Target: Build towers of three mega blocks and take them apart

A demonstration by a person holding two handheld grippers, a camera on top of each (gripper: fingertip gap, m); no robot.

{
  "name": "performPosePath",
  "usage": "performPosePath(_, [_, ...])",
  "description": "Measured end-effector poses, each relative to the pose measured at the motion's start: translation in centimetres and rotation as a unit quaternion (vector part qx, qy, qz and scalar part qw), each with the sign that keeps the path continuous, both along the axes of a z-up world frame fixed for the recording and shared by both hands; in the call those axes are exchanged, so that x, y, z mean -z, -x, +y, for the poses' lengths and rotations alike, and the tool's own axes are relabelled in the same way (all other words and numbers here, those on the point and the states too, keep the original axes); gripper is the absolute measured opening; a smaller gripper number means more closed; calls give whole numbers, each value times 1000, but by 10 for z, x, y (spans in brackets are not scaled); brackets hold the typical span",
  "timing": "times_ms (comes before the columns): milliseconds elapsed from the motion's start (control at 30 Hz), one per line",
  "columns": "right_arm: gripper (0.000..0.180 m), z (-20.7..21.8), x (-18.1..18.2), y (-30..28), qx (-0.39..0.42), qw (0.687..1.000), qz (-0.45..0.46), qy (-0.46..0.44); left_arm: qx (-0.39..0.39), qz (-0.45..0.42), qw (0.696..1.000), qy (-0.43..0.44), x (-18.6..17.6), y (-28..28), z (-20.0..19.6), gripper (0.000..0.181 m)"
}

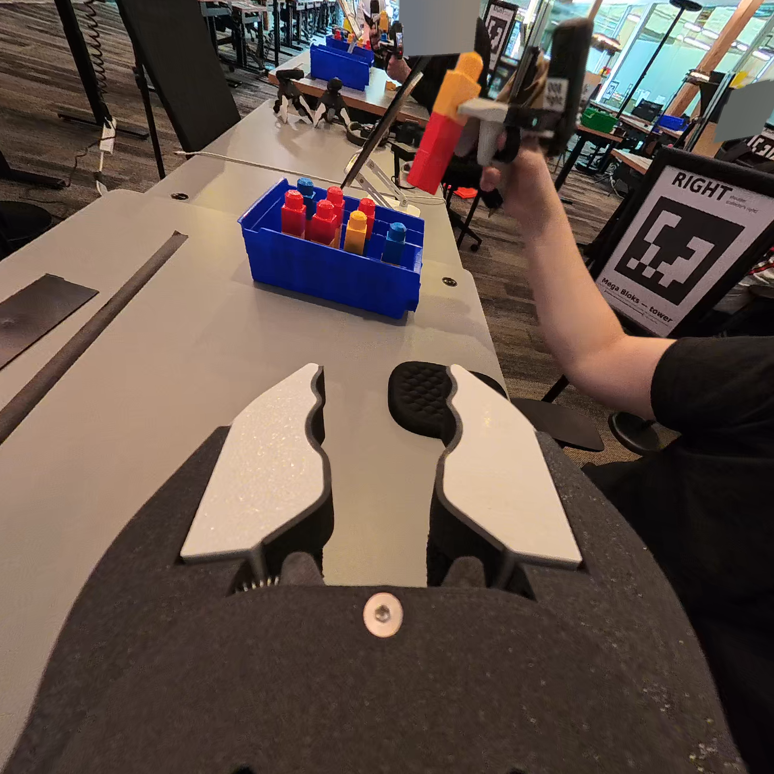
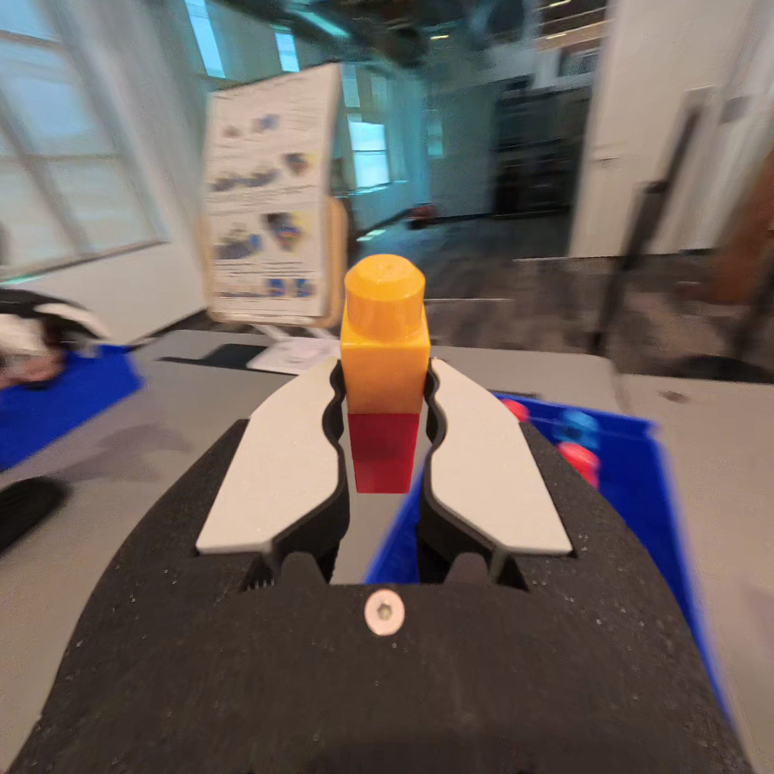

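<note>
Here, a tower (image 2: 383,377) of an orange block over red ones is clamped at the orange block between the fingers of the right gripper (image 2: 383,402) and held in the air, well above the grey table (image 1: 167,398) and beyond its right edge. The left gripper (image 1: 356,402) is held low over bare tabletop, its jaws apart and empty. Farther ahead, the blue bin (image 1: 331,268) of upright blocks is set near the table's right edge.

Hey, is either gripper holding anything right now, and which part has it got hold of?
The right gripper holds a block tower by the sides of its orange top block. The left gripper is open, empty.
</note>
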State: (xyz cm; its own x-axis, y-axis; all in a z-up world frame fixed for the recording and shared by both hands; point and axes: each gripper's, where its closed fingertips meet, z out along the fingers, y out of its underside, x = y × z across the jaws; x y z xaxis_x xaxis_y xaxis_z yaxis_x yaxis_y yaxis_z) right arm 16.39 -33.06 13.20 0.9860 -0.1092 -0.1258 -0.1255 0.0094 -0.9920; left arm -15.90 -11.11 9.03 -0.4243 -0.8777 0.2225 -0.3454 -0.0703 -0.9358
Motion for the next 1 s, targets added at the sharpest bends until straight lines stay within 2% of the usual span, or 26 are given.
performPosePath(133, [36,-64,26,-44,146,989,-11,-15,-6,8,1000,10,4,-4,3,52])
performPosePath(267, [35,-81,73,-80,236,971,-11,29,-6,18,1000,14,9,-8,3,52])
performPosePath(467, [36,-49,140,-93,229,969,13,92,-3,43,999,5,22,-13,-1,52])
performPosePath(633, [36,-27,179,-100,221,961,-4,163,2,57,998,-6,30,-17,-5,51])
performPosePath(1000, [36,-28,203,-109,247,954,1,171,-5,57,998,4,30,-19,1,51])
